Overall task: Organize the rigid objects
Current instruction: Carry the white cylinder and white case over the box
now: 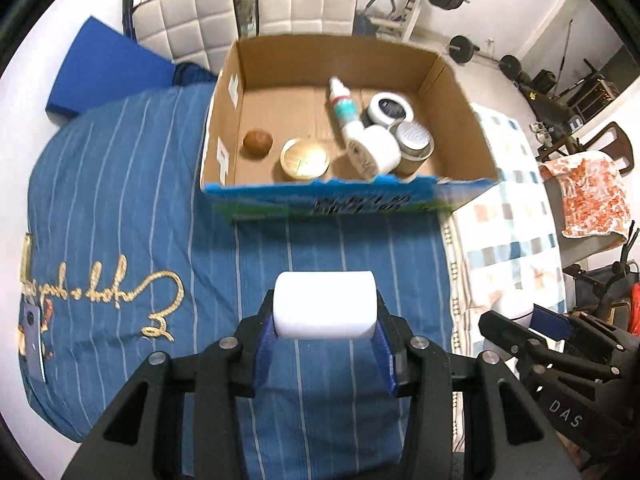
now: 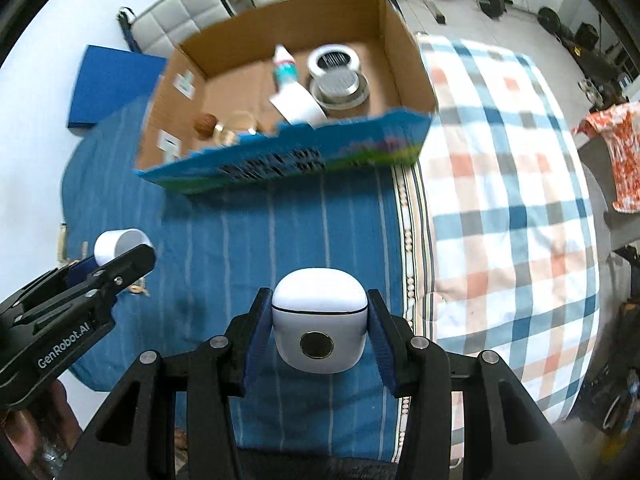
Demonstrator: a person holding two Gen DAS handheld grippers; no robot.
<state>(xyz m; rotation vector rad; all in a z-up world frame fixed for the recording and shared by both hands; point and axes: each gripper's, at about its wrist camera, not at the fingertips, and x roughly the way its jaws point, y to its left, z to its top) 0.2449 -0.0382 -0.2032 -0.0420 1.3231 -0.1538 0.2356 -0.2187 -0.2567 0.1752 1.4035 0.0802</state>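
The left gripper (image 1: 326, 330) is clamped on a white cylinder (image 1: 325, 305), held above the blue striped cloth (image 1: 120, 184) short of the box (image 1: 460, 120). The right gripper (image 2: 318, 338) is clamped on a white case (image 2: 319, 332) over the same cloth. The box holds a bottle (image 1: 341, 104), tins (image 1: 416, 140), a gold lid (image 1: 305, 159) and a brown ball (image 1: 258, 143).
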